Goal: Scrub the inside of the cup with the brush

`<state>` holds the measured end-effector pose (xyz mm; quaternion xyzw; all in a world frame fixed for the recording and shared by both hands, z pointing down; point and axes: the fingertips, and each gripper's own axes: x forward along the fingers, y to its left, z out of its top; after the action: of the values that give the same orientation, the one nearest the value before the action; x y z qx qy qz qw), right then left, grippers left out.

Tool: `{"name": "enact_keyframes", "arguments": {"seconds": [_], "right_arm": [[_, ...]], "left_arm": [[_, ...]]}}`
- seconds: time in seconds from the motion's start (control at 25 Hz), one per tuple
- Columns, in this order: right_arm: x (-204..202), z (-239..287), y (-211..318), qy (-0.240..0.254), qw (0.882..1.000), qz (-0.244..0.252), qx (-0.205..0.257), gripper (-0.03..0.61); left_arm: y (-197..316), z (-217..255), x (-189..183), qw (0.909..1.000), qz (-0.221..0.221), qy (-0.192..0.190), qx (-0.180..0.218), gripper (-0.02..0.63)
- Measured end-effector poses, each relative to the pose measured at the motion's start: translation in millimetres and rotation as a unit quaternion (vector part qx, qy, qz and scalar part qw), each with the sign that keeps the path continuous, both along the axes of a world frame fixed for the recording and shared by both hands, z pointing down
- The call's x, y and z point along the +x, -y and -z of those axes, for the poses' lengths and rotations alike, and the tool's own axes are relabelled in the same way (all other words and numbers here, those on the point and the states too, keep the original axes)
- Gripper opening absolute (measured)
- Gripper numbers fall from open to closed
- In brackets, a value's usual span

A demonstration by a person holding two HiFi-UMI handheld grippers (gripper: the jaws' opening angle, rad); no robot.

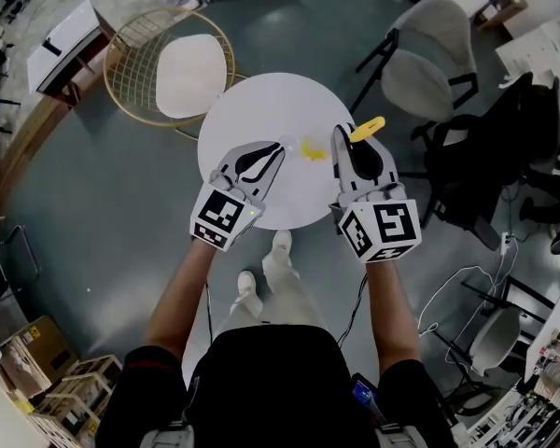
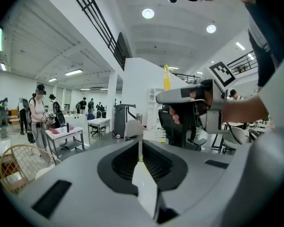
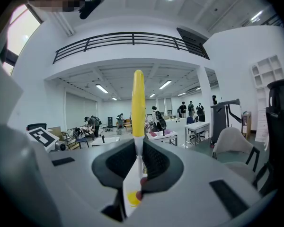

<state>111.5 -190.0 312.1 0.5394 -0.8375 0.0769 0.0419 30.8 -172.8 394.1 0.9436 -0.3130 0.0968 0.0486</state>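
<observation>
My right gripper is shut on a yellow brush over the right edge of the round white table. In the right gripper view the brush handle stands upright out of the closed jaws. Above the table's front left, my left gripper has its jaws together and nothing shows between them. A small yellow thing lies on the table between the two grippers; I cannot tell what it is. No cup is clearly visible. The left gripper view catches the brush at upper right.
A gold wire chair with a white seat stands behind the table on the left. A pale chair and a black chair are on the right. Cables trail on the floor. Several people stand at distant tables.
</observation>
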Motion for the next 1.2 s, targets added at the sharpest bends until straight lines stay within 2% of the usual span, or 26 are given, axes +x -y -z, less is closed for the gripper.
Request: {"name": "enact_keyframes", "arguments": {"seconds": [0.6,1.2], "right_arm": [[-8,-31,21,-0.001,1.0,0.018,-0.015,0.051],[-4,-57,39,0.008,0.999,0.017,-0.03,0.051]], "left_arm": [[17,-52,0,0.9993,-0.001,0.027,-0.024,0.017],[35,-90,8,0.9983,0.005,0.034,-0.047,0.03]]}}
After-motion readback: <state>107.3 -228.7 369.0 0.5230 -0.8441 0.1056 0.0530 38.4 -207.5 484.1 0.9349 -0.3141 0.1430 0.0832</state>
